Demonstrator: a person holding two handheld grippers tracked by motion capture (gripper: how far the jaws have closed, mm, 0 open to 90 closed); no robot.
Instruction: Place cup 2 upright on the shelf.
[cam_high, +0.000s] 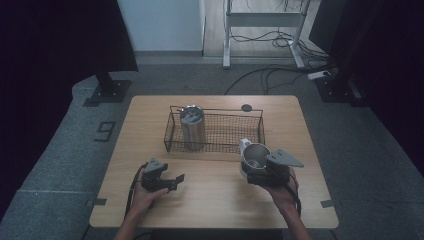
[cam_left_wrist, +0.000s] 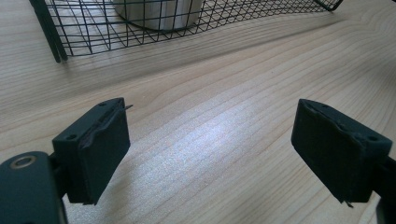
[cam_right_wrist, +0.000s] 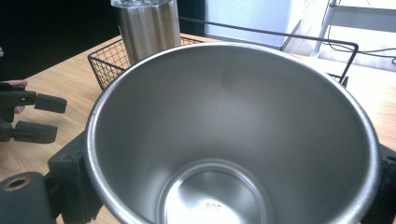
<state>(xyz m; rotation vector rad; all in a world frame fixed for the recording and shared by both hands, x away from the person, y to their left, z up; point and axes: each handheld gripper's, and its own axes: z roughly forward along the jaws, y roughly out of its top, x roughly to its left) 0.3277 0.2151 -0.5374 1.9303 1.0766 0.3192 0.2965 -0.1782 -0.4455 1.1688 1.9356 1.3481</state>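
High view: wooden table (cam_high: 210, 200) w/ a black wire basket (cam_high: 215, 131) at centre-far. A lidded steel tumbler (cam_high: 192, 127) stands upright in the basket's left end; rest of basket bare mesh. A small dark disc (cam_high: 246, 107) lies on the table just beyond the basket's far rim.

Right gripper (cam_high: 257, 172), near-right of table, just in front of the basket's right end: jaws closed on an open steel cup (cam_high: 254, 156), lidless, mouth tilted up toward the camera. Right gripper view: cup (cam_right_wrist: 233, 140) sits between the two jaws, one black pad at each side of its wall; inside looks empty, w/ small stamped marks on the bottom, unreadable. Lidded tumbler (cam_right_wrist: 149, 28) and basket (cam_right_wrist: 280, 42) lie beyond it.

Left gripper (cam_high: 172, 181), near-left, well apart from cup and basket: jaws spread wide, nothing between them. Left gripper view: pads (cam_left_wrist: 100, 149) apart over bare wood, basket (cam_left_wrist: 93, 28) farther off.
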